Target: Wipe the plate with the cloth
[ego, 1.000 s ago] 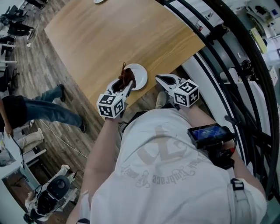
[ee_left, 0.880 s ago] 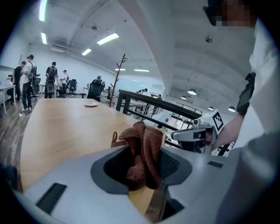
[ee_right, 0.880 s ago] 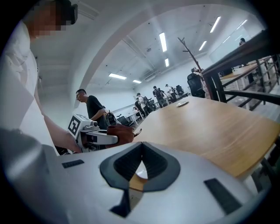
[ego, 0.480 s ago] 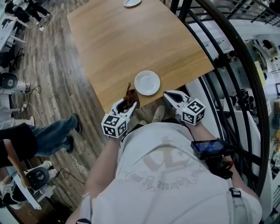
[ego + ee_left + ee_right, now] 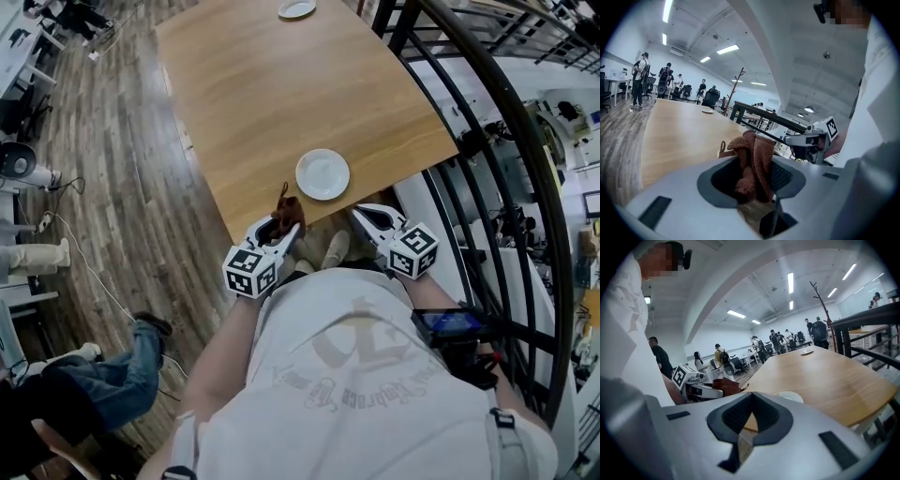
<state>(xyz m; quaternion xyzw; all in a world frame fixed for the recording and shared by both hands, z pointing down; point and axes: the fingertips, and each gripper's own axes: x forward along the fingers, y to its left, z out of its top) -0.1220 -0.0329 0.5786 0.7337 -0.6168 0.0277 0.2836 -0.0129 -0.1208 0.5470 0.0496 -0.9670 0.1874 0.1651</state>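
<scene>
**Plate lies ahead and right of the cloth-bearing claw**

The plate (image 5: 322, 174) sits on the desk (image 5: 272, 84) close to its near edge, white, round and bare. Everything else is read from it.

The left claw (image 5: 284, 225) hangs on the person's side of the plate and off to its left, at about the desk's near edge. Its jaws are clamped on the cloth (image 5: 287, 206), a brown bunched wad that stands up out of the tips, with a small loop poking toward the desk. The cloth is near the plate but apart from it; nothing touches the plate.

The right claw (image 5: 360, 214) is on the person's side of the plate too, to its right and off the desk edge. Its jaws are together with nothing between them; its own view shows only the plate's rim past the tips.

Both claws point up toward the plate, which lies between their 2 lines. They look about equally near it. The wipe has not begun, by my reading. The next move would likely carry the left claw forward and to the right, then lower the cloth onto the plate. The right claw could steady the rim.
</scene>
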